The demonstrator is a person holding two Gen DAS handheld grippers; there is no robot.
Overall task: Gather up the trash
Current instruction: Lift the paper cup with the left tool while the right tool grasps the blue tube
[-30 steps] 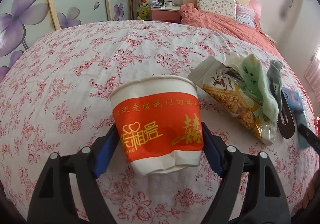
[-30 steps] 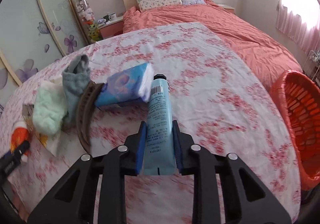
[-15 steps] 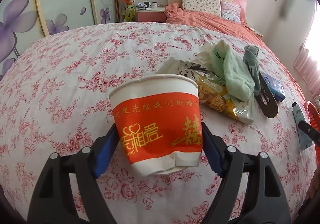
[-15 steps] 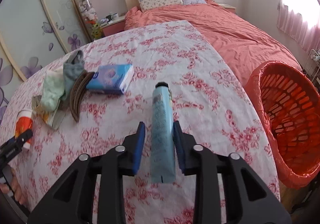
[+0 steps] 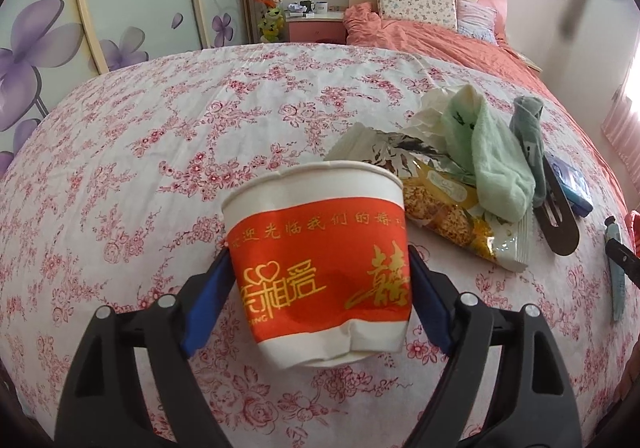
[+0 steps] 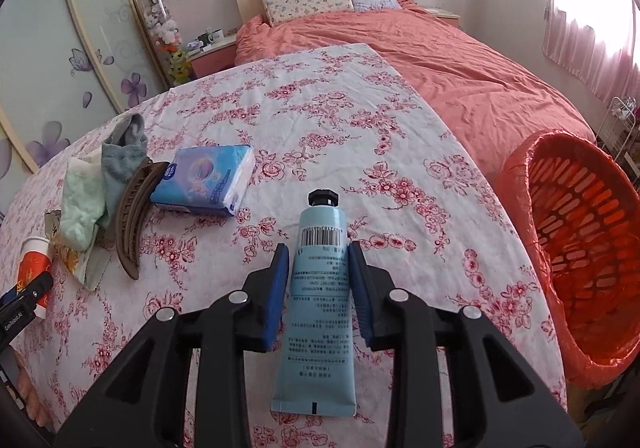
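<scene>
My left gripper (image 5: 318,276) is shut on a red and white paper cup (image 5: 320,248) and holds it above the floral table (image 5: 160,128). My right gripper (image 6: 320,268) is shut on a light blue tube (image 6: 320,288) with a black cap, held above the table near its right edge. An orange basket (image 6: 576,260) lined with an orange bag stands to the right, below the table edge. A snack wrapper (image 5: 452,204) lies on the table right of the cup. The cup (image 6: 34,260) also shows at the far left of the right wrist view.
A light green sock (image 5: 492,160), a grey sock (image 5: 528,128), a brown hair clip (image 6: 134,208) and a blue tissue pack (image 6: 204,180) lie on the table. A bed with a coral cover (image 6: 400,60) stands behind the table.
My right gripper has lifted the tube and drawn back toward the near right, so the basket is now closer. My left gripper with the cup has also drawn back from the wrapper.
</scene>
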